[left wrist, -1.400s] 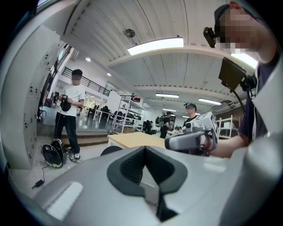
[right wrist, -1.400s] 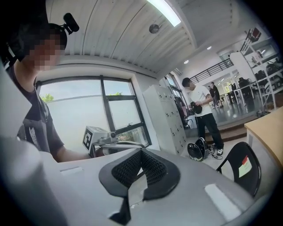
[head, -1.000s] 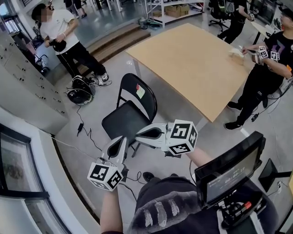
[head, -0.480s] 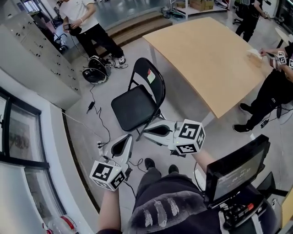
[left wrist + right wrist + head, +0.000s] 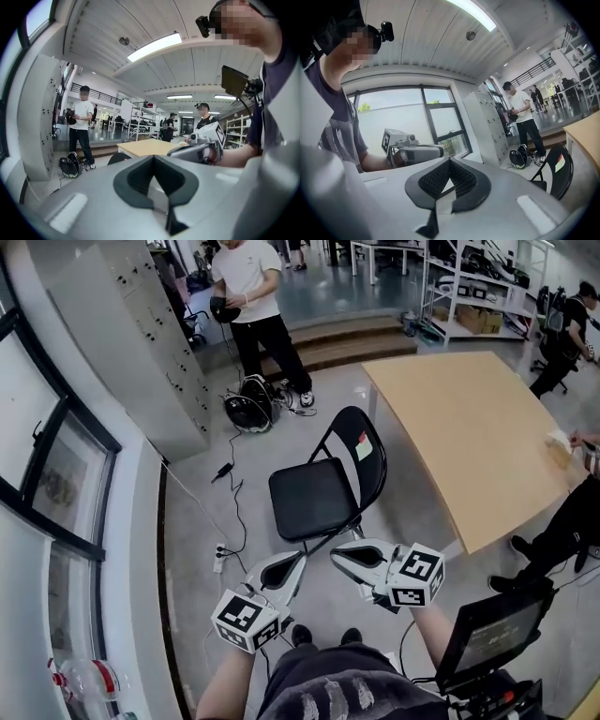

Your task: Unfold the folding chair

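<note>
Head view places the black metal folding chair (image 5: 314, 498) open beside the tan wooden table (image 5: 469, 427), while your left gripper (image 5: 288, 565) and right gripper (image 5: 343, 555) are clenched empty, so any nudge risks toppling it.

No legible text. Sticker (image 5: 364, 447) on folding chair (image 5: 314, 500): print too small. Monitor screen (image 5: 492, 634): readout blurred.

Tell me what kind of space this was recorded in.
Looks like an open workshop or lab hall, not a home: grey metal lockers along one side, storage shelving at the back, and a big bare wooden worktable standing on a concrete floor.
</note>
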The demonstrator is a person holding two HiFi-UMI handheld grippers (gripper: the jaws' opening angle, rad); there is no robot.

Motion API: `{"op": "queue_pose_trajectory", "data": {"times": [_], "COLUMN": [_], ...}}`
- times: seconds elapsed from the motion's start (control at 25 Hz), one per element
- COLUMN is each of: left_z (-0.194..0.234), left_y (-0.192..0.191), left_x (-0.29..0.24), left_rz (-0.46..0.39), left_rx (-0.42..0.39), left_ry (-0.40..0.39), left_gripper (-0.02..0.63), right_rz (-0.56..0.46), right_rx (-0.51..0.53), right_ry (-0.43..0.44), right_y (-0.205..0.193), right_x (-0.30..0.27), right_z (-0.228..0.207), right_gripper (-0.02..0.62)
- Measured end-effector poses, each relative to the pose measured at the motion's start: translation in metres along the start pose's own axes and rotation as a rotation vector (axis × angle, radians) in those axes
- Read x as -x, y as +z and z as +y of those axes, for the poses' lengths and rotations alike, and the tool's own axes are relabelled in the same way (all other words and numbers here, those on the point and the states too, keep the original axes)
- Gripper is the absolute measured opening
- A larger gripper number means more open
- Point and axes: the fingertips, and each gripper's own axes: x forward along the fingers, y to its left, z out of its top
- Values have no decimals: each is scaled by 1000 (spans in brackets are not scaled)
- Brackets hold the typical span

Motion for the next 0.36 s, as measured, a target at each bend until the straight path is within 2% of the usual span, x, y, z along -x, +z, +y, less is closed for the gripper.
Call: {"op": "queue_pose_trajectory", "data": {"times": [0.36], "left_z": [41], "left_y": [18], "left_x": [49], "left_rz": [-45], "left_rx": [17], "left_ry": [31], "left_gripper": [2], "right_rz": [10], "right_rx": [42], "right_ry": [29], "right_y": [25], "right_x": [-50], "right_z": [35], "right_gripper": [2]}}
